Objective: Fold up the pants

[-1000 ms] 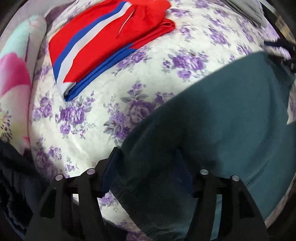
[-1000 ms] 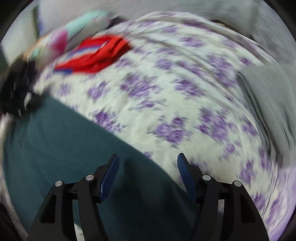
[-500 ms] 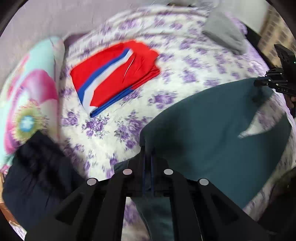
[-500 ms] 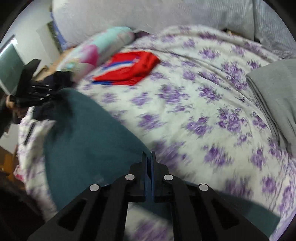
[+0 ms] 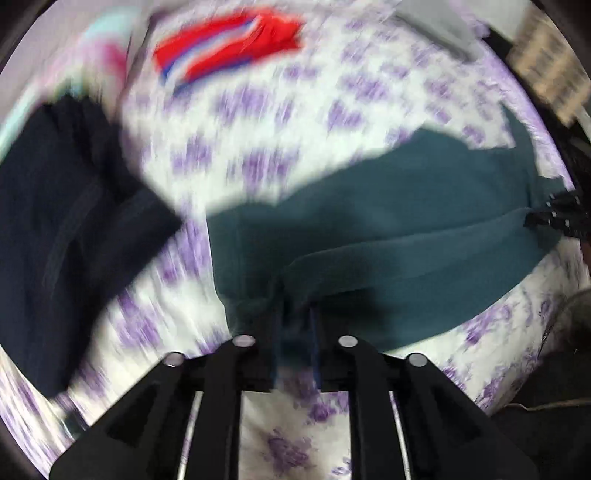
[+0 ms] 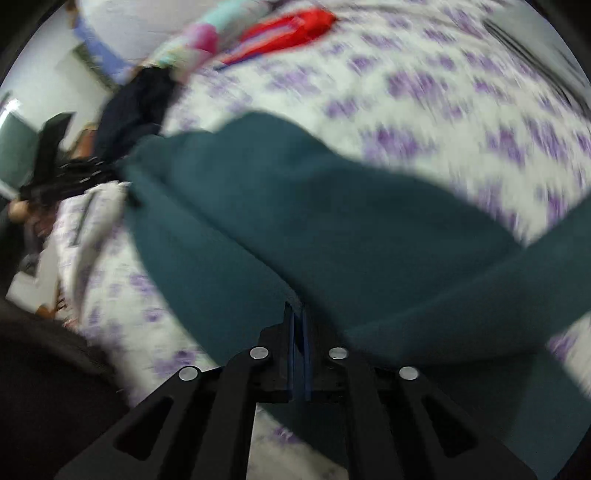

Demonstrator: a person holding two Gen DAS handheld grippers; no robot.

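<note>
Dark teal pants [image 5: 406, 221] lie across the floral bed sheet [image 5: 258, 129], with one edge lifted and doubled over the layer beneath. My left gripper [image 5: 295, 314] grips a bunched corner of this fabric; its jaws are opening slightly, and the cloth still fills the gap between them. In the right wrist view, my right gripper [image 6: 297, 314] pinches the pants [image 6: 295, 203] at the other end of the same edge. Its jaws are easing apart with the thin fabric still pressed between the pads. Each gripper shows at the far end of the other's view. Both views are motion-blurred.
A folded red, white and blue garment [image 5: 229, 48] lies near the head of the bed beside a colourful pillow [image 6: 195, 40]. A dark navy garment [image 5: 62, 221] is heaped at the left and a grey folded one [image 5: 436, 26] at the top right.
Both grippers went from open over the pants' edge to shut on it. They then carried that edge across the bed, so the pants are now doubled over.
</note>
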